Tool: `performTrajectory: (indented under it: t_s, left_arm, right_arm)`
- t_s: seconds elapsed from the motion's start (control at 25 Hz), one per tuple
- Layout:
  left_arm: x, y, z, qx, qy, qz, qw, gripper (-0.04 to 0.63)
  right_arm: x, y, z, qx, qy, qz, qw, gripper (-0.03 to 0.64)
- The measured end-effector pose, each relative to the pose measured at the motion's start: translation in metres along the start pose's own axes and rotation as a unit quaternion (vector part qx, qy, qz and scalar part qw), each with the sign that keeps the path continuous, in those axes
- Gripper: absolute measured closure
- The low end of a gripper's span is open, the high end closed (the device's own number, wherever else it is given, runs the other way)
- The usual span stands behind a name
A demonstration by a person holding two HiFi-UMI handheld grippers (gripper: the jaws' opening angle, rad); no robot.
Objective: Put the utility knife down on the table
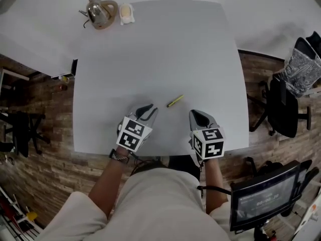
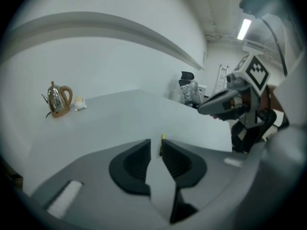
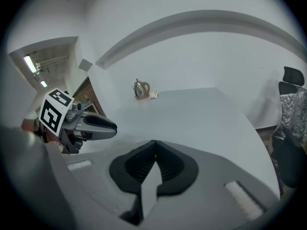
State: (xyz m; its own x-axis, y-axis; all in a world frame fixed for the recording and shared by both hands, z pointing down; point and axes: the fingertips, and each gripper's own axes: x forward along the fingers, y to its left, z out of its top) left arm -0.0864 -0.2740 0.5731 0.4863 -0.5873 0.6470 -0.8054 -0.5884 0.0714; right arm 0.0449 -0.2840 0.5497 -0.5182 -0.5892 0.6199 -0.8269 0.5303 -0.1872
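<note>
A small yellow utility knife (image 1: 175,101) lies flat on the white table (image 1: 150,44), a little ahead of both grippers and touching neither. My left gripper (image 1: 148,109) hovers near the front edge, just left of the knife. Its jaws stand slightly open with nothing between them. In the left gripper view the knife (image 2: 162,140) shows through the narrow gap of the left gripper (image 2: 155,145). My right gripper (image 1: 196,115) is to the knife's right, shut and empty. In the right gripper view the right gripper (image 3: 154,145) has its tips touching.
A metal kettle (image 1: 100,12) and a small cream object (image 1: 126,13) stand at the table's far left corner. A black office chair (image 1: 283,107) is to the right of the table. A monitor (image 1: 263,197) sits at the lower right, and the floor is wood.
</note>
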Motion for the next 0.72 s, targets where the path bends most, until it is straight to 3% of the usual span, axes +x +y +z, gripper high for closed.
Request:
performTrajectory:
  t_s: [0.28, 0.72]
  left_arm:
    - [-0.014, 0.011, 0.012, -0.003, -0.019, 0.023, 0.9995, 0.535]
    - [-0.06, 0.015, 0.042, -0.006, -0.089, 0.048, 0.9949, 0.552]
  right_arm:
    - [-0.002, 0.01, 0.024, -0.025, -0.014, 0.004, 1.0, 0.615]
    - [-0.018, 0.04, 0.06, -0.063, -0.053, 0.004, 0.997, 0.615]
